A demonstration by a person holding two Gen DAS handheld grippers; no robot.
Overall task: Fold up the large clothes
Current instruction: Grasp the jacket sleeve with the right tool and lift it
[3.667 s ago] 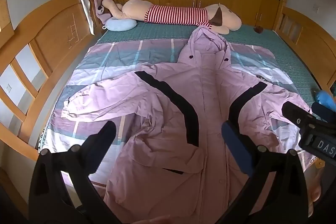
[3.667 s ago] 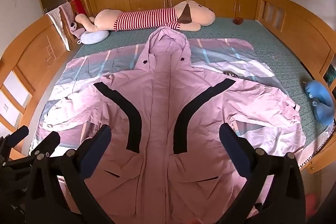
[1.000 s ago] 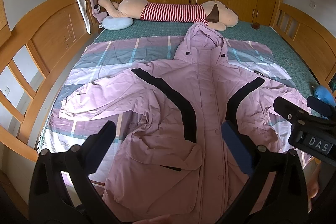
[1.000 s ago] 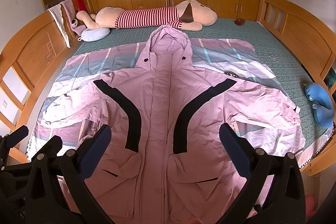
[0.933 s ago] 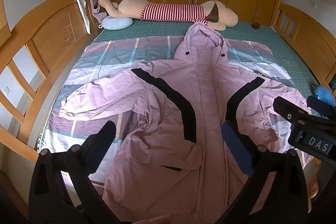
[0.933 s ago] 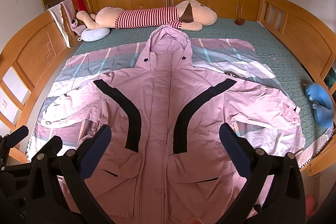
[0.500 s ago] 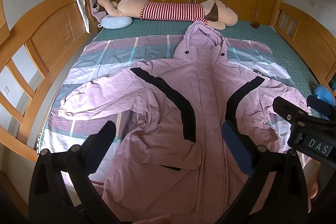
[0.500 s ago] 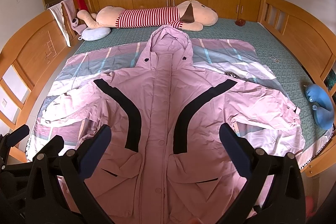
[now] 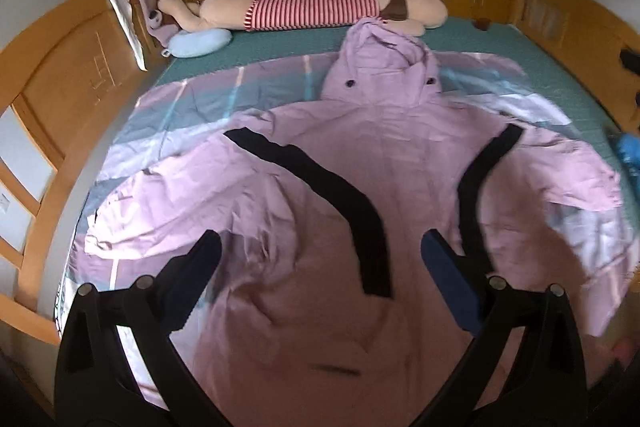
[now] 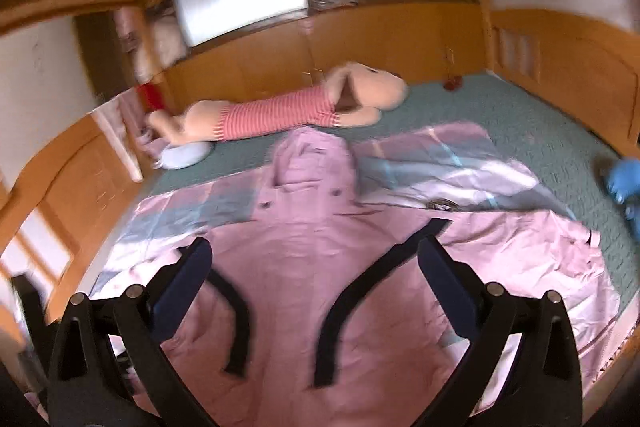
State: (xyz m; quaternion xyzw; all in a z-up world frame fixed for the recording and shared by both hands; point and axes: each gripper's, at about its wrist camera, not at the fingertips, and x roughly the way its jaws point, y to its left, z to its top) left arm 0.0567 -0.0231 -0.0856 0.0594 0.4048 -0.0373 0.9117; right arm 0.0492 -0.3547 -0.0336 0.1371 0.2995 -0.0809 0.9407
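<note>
Left wrist view looks down on the coat (image 9: 400,163), a pink hooded one with two black stripes, spread front-up on the bed (image 9: 288,43) over a striped sheet (image 9: 192,107). Its hood points at the plush dog (image 9: 312,11) by the far cupboards, its sleeves are thrown out to either side, and its hem lies at the near edge under both cameras. The left gripper (image 9: 320,267) hangs above the lower front with its fingers (image 9: 200,259) spread wide and nothing between them. In the right wrist view, which is blurred, the right gripper (image 10: 312,267) is likewise spread and empty over the coat's (image 10: 312,247) chest.

By its look the coat is soft and limp but bulky — thin, crinkly shell cloth, probably a little slick, that will sag and slide rather than hold a crease. It is creased already near the left sleeve (image 9: 168,211). A pinch in the middle of a panel would likely lift only the top layer, so I would take hold at edges where the cloth is doubled — a cuff, the sleeve seam at the shoulder, or the hem corners — one gripper to each side, and carry each sleeve across the front low over the bed, so that the weight does not drag the rest askew
</note>
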